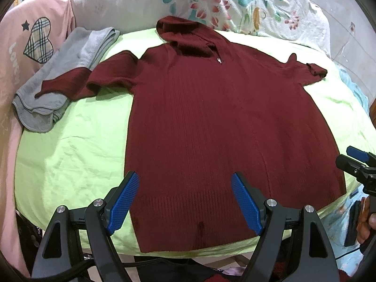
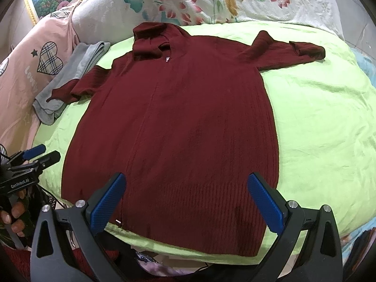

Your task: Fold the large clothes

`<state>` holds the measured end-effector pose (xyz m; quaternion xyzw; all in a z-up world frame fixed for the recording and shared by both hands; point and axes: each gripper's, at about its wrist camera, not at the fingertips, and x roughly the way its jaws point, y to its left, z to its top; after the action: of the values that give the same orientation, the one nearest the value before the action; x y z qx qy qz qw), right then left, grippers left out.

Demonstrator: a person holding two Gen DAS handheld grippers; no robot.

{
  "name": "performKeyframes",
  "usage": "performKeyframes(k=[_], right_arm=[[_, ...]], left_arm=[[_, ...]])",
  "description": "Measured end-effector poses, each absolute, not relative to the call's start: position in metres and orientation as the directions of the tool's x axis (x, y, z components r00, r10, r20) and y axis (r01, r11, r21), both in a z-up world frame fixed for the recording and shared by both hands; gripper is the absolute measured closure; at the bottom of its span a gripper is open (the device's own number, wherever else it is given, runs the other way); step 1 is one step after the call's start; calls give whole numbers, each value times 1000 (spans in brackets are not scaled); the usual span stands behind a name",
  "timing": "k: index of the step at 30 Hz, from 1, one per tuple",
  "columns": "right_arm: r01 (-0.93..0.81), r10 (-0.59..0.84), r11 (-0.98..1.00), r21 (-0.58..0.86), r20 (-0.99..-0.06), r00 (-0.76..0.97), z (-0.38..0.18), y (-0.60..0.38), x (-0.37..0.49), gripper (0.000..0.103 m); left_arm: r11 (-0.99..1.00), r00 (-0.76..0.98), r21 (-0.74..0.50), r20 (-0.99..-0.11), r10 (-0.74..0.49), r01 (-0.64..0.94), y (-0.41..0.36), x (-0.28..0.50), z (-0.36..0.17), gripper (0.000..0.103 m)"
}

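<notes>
Ribbed matt knit sweater point(image 1: 211, 117) lies on a smooth, creased cloth sheet point(image 1: 70, 152).

Each claw point(image 1: 184, 202) point(image 2: 186, 203) has black angular arms, silver screws near the blue ribbed pads point(image 1: 123, 203). "GenRobot.AI" in white marks the left claw's body.

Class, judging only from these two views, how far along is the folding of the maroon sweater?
Done: the sweater lies spread flat on the green sheet, hood at the far end, one sleeve lying over the grey towel. In hand: nothing; the left gripper and right gripper are both open near the hem. Left: every fold, since no sleeve or side is turned in yet.
</notes>
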<state>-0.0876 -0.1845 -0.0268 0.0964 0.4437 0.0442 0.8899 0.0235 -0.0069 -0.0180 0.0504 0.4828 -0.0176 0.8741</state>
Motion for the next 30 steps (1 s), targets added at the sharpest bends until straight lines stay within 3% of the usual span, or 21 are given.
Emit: performKeyframes(k=[13,18,23,30], right_arm=[[83,124,970,230,-757,642,-27,-232,-61,1],[114,86,970,216,-741,666,-18,-263,-37,17],[167,60,956,242,-718,693,-9,-313,0,42],[312,-10,898,310,-695,719,-4,-414,78,58]], left_arm=[[993,538,84,-843,25,86,-14,58,-34,22],[991,527,91,-849,26,96,-19,73,-37,22],[991,518,91,-855,27,99,-24,90,-38,22],[989,497,93,-867,23,115,-35,113,-48,21]])
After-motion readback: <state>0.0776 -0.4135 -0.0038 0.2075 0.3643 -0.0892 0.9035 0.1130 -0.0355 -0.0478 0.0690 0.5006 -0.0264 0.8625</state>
